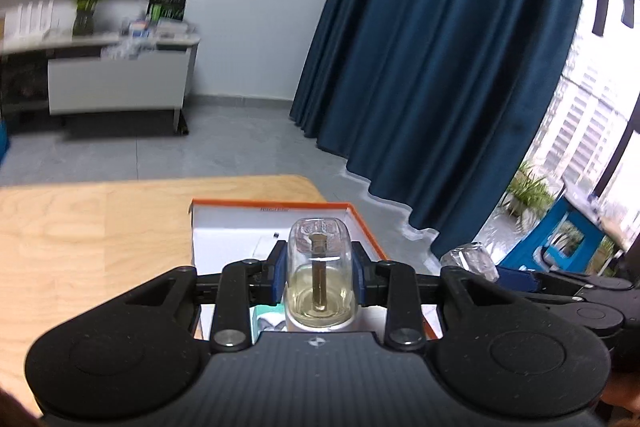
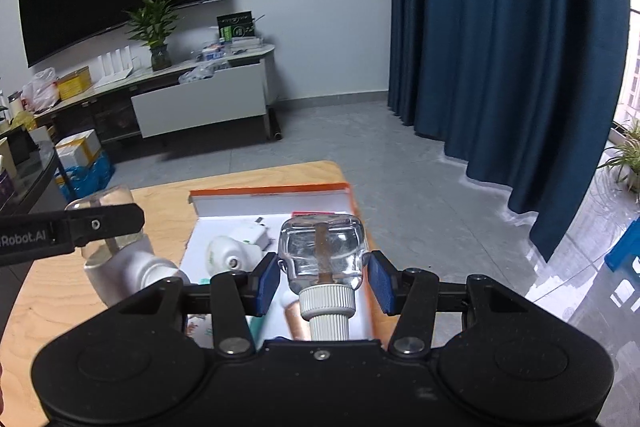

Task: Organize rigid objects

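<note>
Above the orange box point(image 2: 272, 195) — left gripper point(image 1: 319, 269) clamped on one vial point(image 1: 319, 277), right gripper point(image 2: 323, 277) seemingly gripping another point(image 2: 323, 255).

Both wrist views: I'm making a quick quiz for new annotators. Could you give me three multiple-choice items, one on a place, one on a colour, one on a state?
1. Where does the orange-rimmed box sit?
A. on the floor
B. on the wooden table
C. on the TV cabinet

2. What colour is the curtain?
A. dark blue
B. red
C. white

3. What is the left gripper doing?
A. open and empty
B. shut on a glass bottle
C. shut on a cloth

Answers:
1. B, the box lies at the table's far edge, with floor beyond.
2. A, its folds are deep blue in both views.
3. B, the blue pads press both sides of the bottle, which holds yellowish liquid.
</note>
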